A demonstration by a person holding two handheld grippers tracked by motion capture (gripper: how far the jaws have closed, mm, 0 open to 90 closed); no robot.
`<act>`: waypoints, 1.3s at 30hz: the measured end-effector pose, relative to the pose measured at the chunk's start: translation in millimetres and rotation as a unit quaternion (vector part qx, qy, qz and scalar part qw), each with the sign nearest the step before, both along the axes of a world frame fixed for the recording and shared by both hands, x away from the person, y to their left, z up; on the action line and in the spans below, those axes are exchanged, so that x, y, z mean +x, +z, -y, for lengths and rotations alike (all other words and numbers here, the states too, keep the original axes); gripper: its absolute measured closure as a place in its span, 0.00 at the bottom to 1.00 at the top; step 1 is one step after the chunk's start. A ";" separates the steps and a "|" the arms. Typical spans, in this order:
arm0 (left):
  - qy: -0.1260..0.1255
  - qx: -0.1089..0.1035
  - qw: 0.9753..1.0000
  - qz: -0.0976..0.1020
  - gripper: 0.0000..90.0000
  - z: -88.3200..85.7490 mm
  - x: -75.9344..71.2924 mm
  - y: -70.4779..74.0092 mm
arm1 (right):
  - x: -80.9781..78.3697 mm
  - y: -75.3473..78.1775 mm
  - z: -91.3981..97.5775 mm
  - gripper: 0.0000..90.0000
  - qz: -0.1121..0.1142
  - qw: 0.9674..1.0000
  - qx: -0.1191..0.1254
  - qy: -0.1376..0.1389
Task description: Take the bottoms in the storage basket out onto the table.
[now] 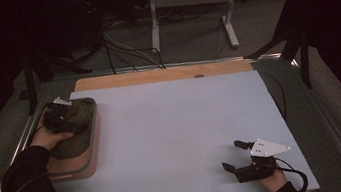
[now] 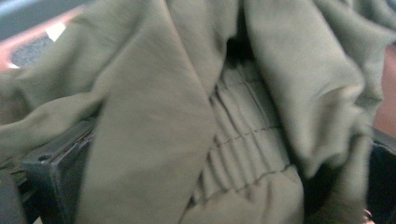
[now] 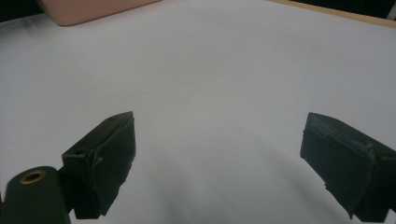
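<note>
Pale surface (image 1: 175,141) lying in a dark room.
Left tool (image 1: 60,116) is pinching the olive cloth (image 1: 75,132) in the tray (image 1: 94,137) at nine o'clock; right tool (image 1: 235,156) is resting spread at five.

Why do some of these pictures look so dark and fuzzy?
High view: the room around the white table is dim, almost black at the edges. Left gripper view: the olive cloth sits so close it blurs. Right gripper view: the black fingers look soft, the table pale and evenly lit.
</note>
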State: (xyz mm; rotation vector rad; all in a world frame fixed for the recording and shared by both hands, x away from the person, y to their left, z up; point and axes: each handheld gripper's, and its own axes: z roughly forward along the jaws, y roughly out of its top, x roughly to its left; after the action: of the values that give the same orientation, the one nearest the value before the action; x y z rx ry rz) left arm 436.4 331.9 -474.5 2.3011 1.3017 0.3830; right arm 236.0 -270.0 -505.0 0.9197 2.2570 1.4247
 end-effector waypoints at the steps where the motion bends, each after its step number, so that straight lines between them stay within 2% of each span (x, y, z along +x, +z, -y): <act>1: -0.002 0.006 1.000 -0.003 0.06 1.3 0.3 -2.3 | 0.1 -0.2 -0.1 0.12 0.000 1.000 -0.001 0.000; 2: -0.004 0.006 1.000 -0.013 0.11 1.9 1.5 -3.3 | 0.1 -0.2 -0.1 0.12 0.001 1.000 -0.002 0.000; 7: -0.003 0.000 1.000 -0.022 0.36 0.1 1.5 -1.9 | 0.2 -0.5 -0.1 0.12 0.000 1.000 -0.003 -0.001; 9: -0.001 -0.016 0.999 -0.031 0.46 -4.1 0.8 -1.1 | 0.1 -0.3 0.0 0.11 0.000 1.000 -0.003 -0.002; 12: 0.001 -0.019 0.999 -0.034 0.53 -5.2 0.4 -0.5 | 0.1 -0.2 0.1 0.12 -0.001 1.000 -0.002 -0.003; 14: 0.007 -0.021 0.999 -0.045 0.57 -4.9 0.7 1.2 | 0.3 -0.2 0.2 0.12 -0.001 1.000 -0.004 -0.004; 21: 0.017 -0.031 0.998 -0.060 0.64 -6.0 -1.3 5.0 | 0.3 0.7 1.0 0.12 0.000 1.000 -0.001 -0.008; 26: 0.009 -0.034 0.997 -0.066 0.65 -8.3 -7.0 8.8 | 0.2 1.2 1.6 0.12 0.002 1.000 0.000 -0.009; 29: 0.007 -0.032 0.997 -0.063 0.65 -8.7 -8.4 10.1 | 0.1 1.5 1.8 0.12 0.003 1.000 0.001 -0.010; 31: 0.009 -0.040 0.997 -0.061 0.66 -11.1 -11.5 13.9 | 0.1 1.8 1.9 0.12 0.003 1.000 0.002 -0.010; 32: 0.012 -0.051 0.997 -0.059 0.66 -13.2 -13.8 17.1 | 0.1 2.0 2.0 0.12 0.004 1.000 0.003 -0.011; 33: 0.012 -0.051 0.997 -0.059 0.66 -13.2 -13.8 17.1 | 0.1 2.2 2.2 0.12 0.004 1.000 0.003 -0.012; 34: 0.011 -0.061 0.997 -0.055 0.66 -14.8 -16.2 20.0 | 0.0 2.3 2.2 0.12 0.004 1.000 0.003 -0.012; 39: 0.008 -0.066 0.997 -0.048 0.66 -15.8 -20.7 24.8 | 0.0 2.7 2.6 0.12 0.005 1.000 0.004 -0.014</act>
State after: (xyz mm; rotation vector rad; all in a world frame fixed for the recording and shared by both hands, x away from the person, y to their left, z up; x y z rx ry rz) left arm 415.7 347.7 -449.7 2.2237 1.3497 0.1863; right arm 236.0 -272.6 -502.3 0.9411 2.2247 1.4256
